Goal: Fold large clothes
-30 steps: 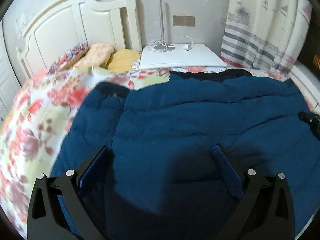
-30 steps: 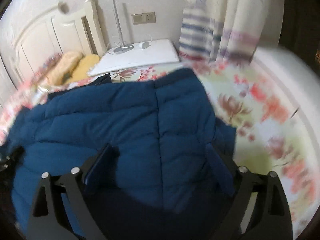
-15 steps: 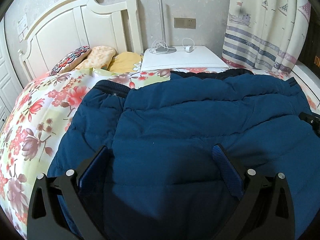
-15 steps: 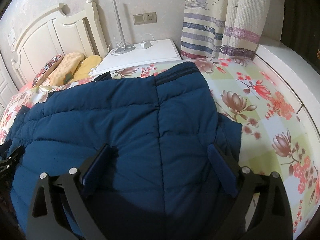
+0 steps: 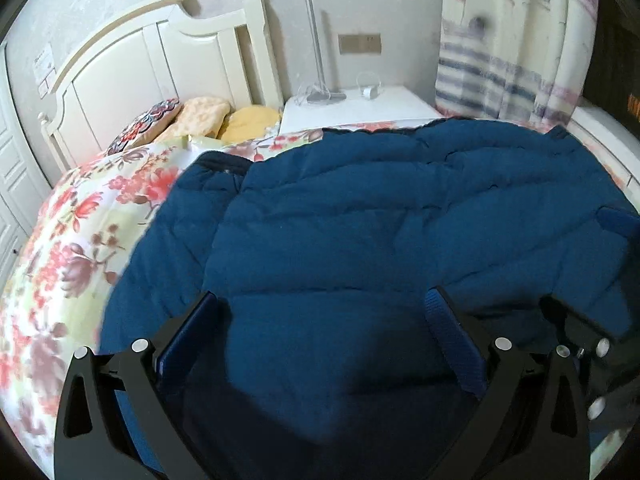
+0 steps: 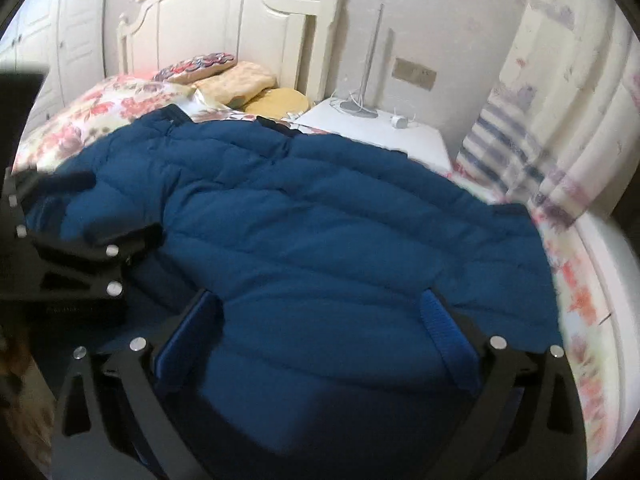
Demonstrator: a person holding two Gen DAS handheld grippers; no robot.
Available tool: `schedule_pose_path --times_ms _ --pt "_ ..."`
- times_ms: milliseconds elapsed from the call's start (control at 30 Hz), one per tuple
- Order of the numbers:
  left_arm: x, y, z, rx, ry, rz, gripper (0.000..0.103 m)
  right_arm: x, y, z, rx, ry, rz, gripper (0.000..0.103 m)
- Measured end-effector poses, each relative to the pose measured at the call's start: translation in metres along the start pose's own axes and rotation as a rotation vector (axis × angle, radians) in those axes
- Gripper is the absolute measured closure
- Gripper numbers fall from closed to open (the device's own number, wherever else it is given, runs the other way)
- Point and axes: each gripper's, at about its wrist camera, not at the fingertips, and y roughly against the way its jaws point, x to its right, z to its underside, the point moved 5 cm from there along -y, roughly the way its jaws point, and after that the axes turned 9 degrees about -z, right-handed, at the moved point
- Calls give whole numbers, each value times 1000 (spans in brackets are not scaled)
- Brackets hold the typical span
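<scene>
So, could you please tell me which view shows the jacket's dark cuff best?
The left wrist view: the dark cuff lies unobstructed against the floral bedspread. In the right wrist view the cuff is smaller, farther off, and partly blurred.

- We see a bed (image 5: 60, 248) with a floral cover and a white headboard (image 5: 132, 76).
- On it lies a blue jacket (image 5: 360, 240), spread flat across most of the cover.
- Three pillows (image 5: 200, 116) sit against the headboard, touching one another.
</scene>
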Motion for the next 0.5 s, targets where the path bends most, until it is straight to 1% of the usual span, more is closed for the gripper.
schedule_pose_path --times_ms 33,67,133,167,200,233,267,300,333,367,400,433,500 --pt "-1 0 1 0 5 6 4 3 0 1 -5 -24 -18 3" --pt "0 0 2 -8 1 1 4 7 2 1 -12 -37 -17 3" --pt "-7 7 0 -33 2 -24 4 20 17 0 5 -59 37 3" --pt "-12 12 1 -28 24 -29 4 29 24 2 23 -93 56 3" --pt "-27 19 2 -11 68 -44 4 42 31 4 40 -138 70 3" --pt "-44 22 5 -6 111 -71 4 66 39 11 54 -212 98 3" --pt "-55 21 9 -18 138 -91 4 88 43 20 53 -270 120 3" --pt "-72 12 17 -55 175 -107 4 102 44 27 48 -314 124 3" --pt "-83 5 24 -77 203 -83 4 117 44 36 43 -368 114 3" --pt "-88 1 28 -82 220 -45 4 130 42 46 44 -421 80 3" --pt "-92 -1 31 -81 223 -24 4 135 40 52 52 -440 49 3" --pt "-91 -1 31 -79 203 -34 4 135 38 54 52 -433 44 3" --pt "-86 -3 30 -83 182 -67 4 134 36 54 42 -421 65 3"
